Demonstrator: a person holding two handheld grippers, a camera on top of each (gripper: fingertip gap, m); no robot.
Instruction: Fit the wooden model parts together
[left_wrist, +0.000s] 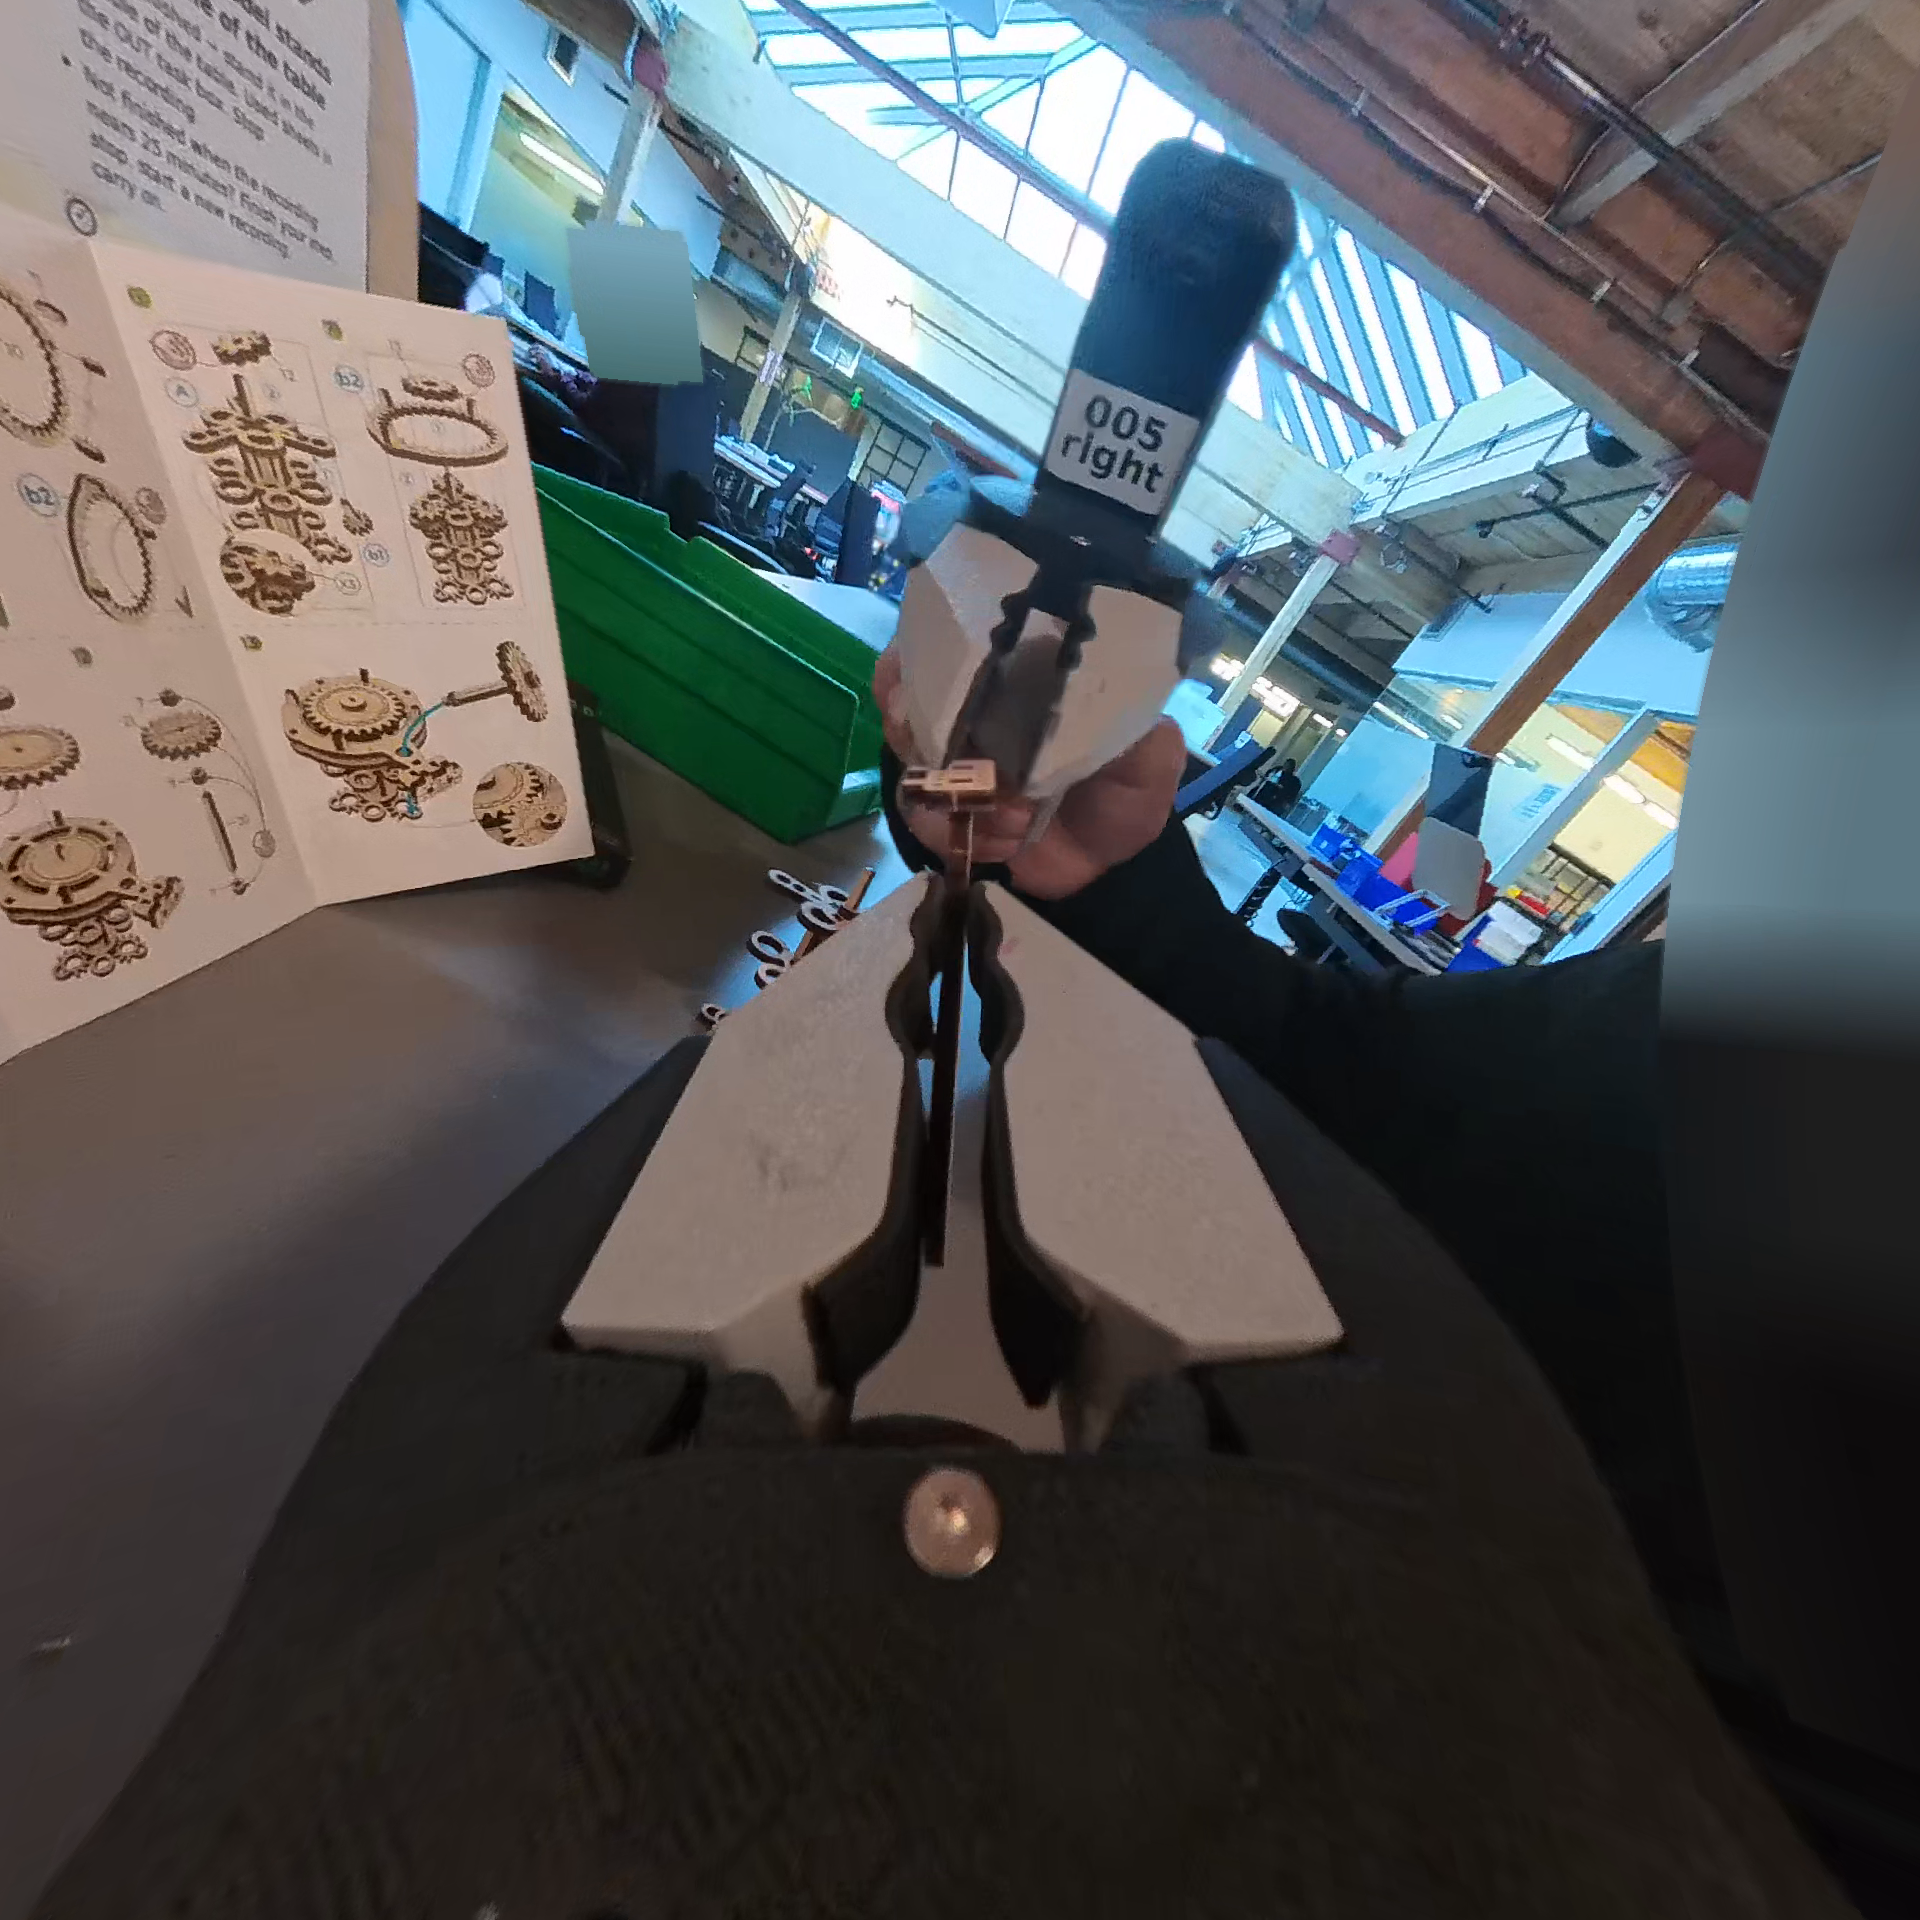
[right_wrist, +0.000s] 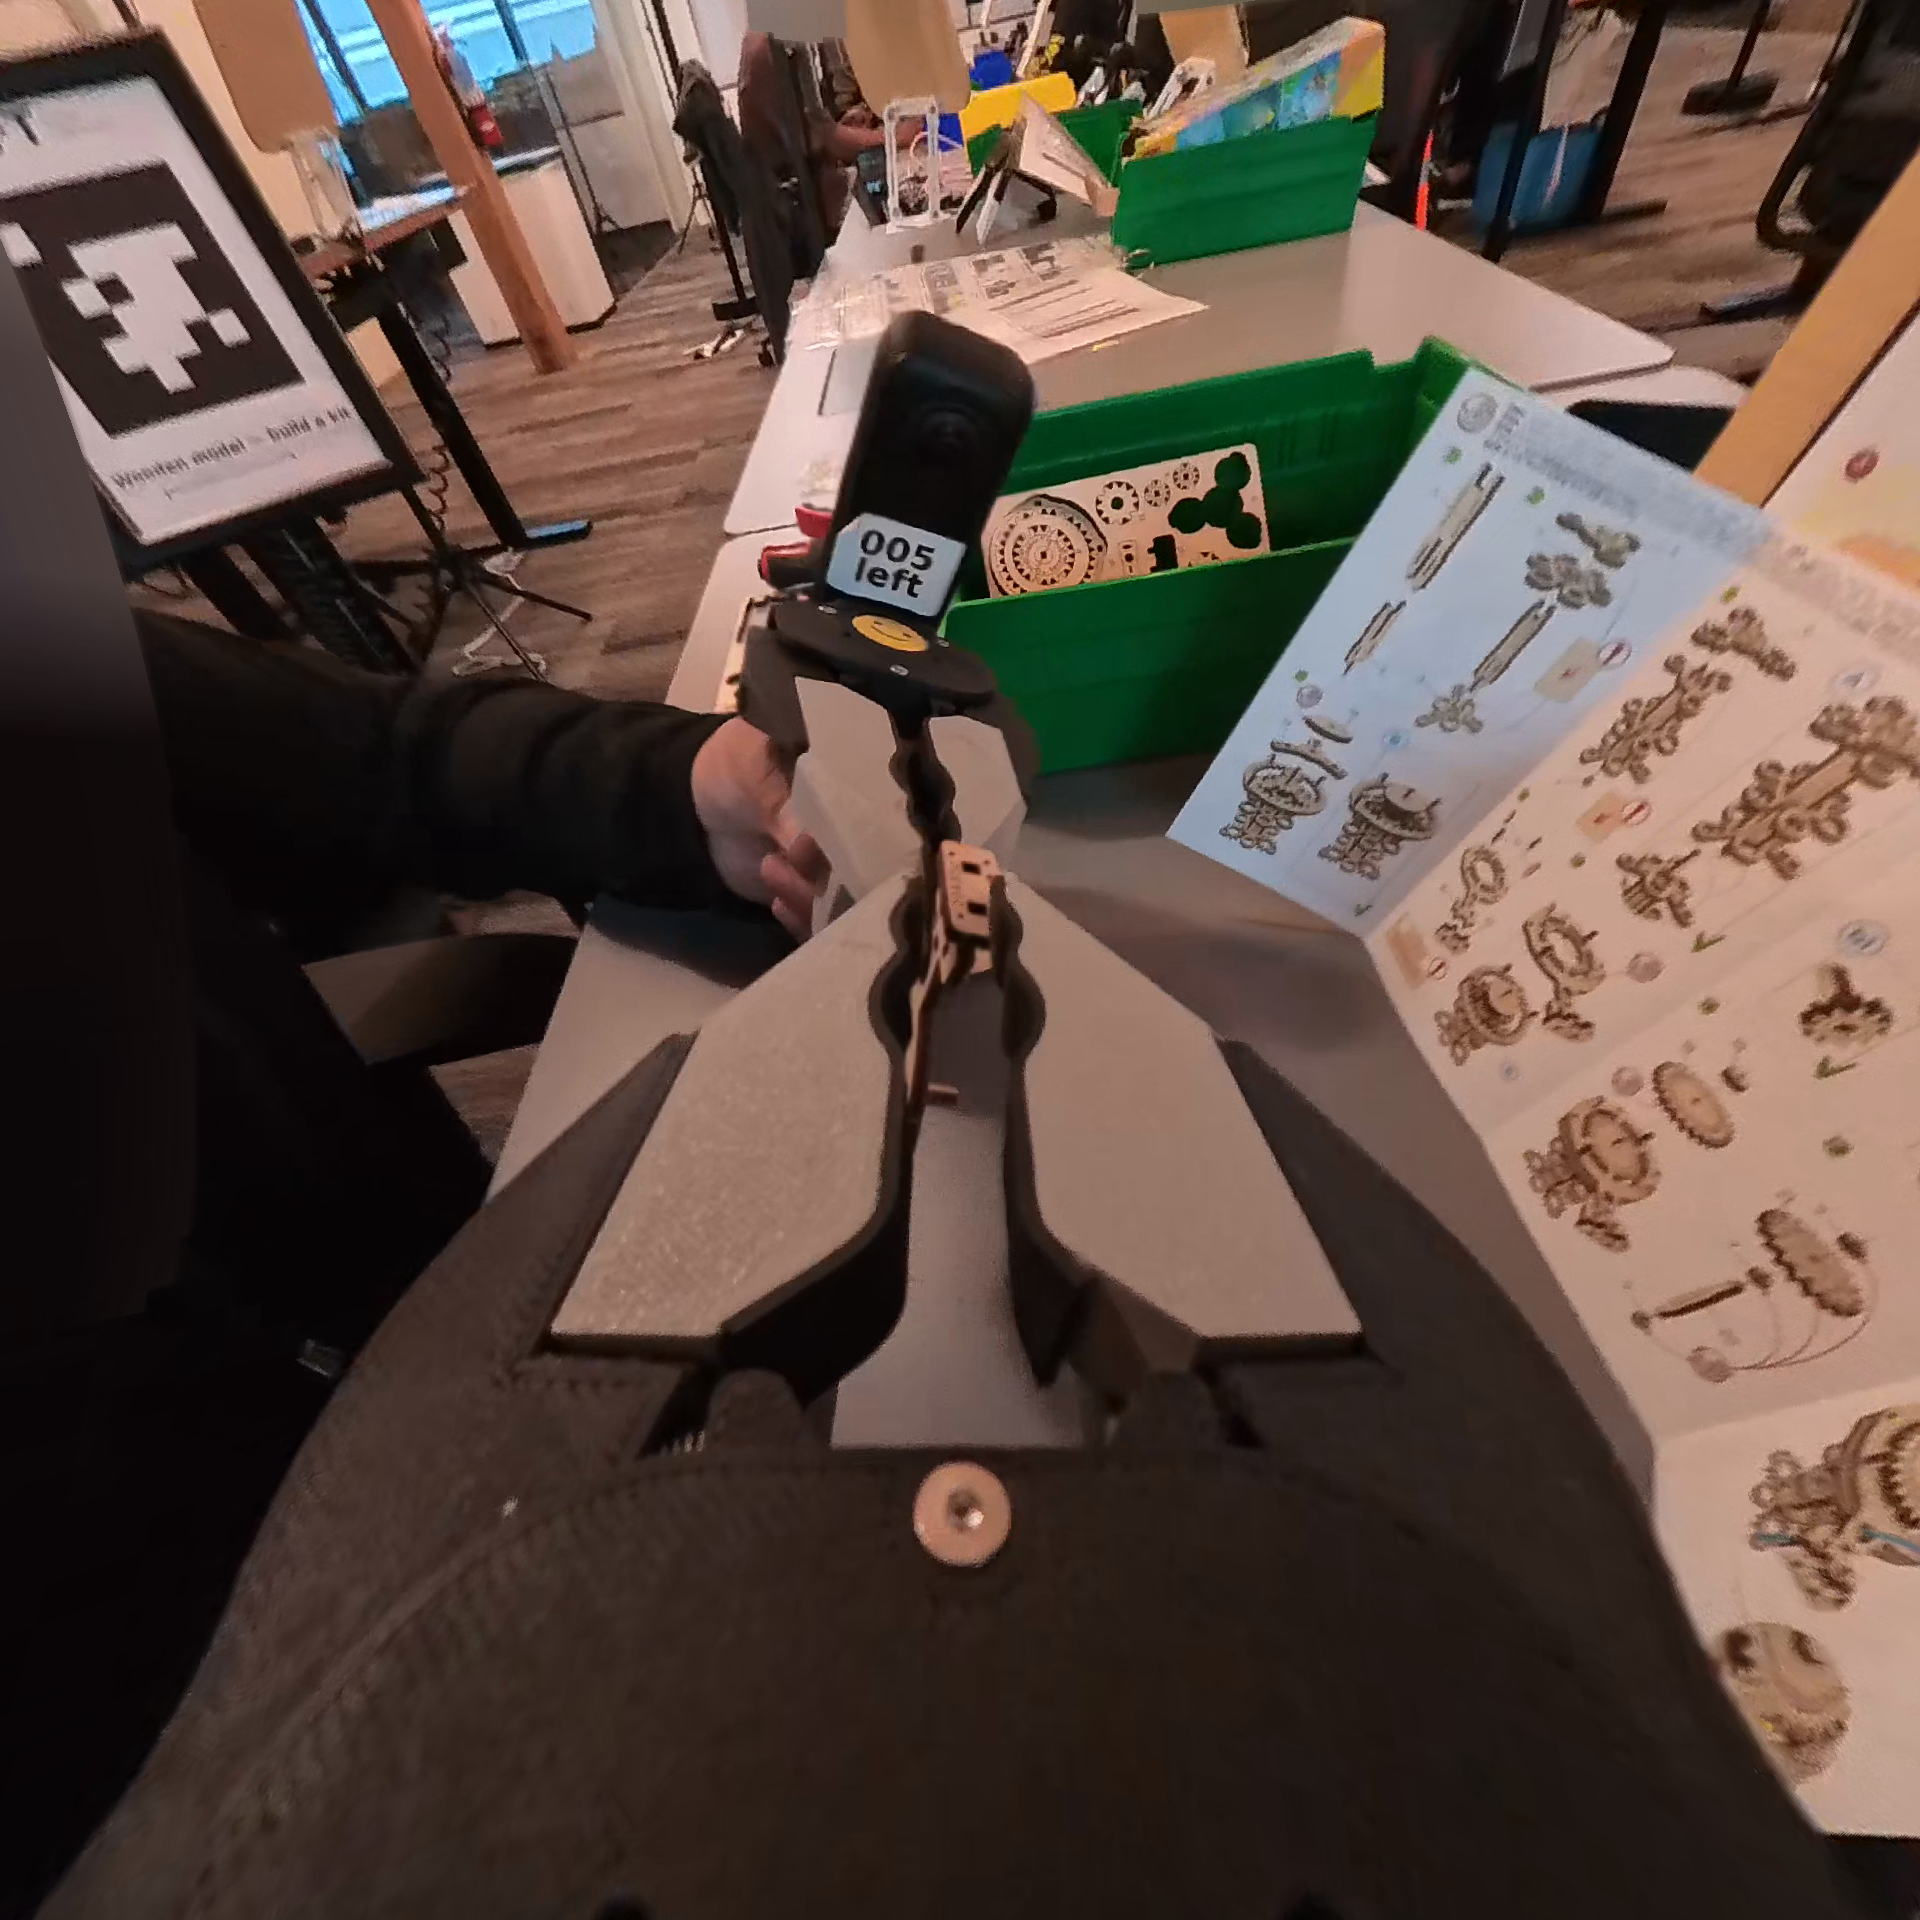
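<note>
Above the grey table (right_wrist: 1299, 312), two wooden parts meet between facing grippers.

The left gripper (left_wrist: 951, 904), nearly closed, pinches a thin dark stick (left_wrist: 940, 1091); the right gripper (right_wrist: 956, 914) clamps a small slotted wooden piece (right_wrist: 964, 902). Keep stick and slot aligned; push straight, gently, as thin wood likely snaps. Instruction sheet (left_wrist: 312, 582) and green bin (right_wrist: 1195, 634) stand behind.

A white label with black print (left_wrist: 1112, 452) sits on the black camera above my right gripper (left_wrist: 961, 774). A like label (right_wrist: 891, 569) sits above my left gripper (right_wrist: 940, 842). The white fold-out instruction booklet (right_wrist: 1610, 935) bears small step marks. The white printed sheet (left_wrist: 208, 114) carries black lines of text. The black-framed marker sign (right_wrist: 177, 312) has one printed line at its foot.
</note>
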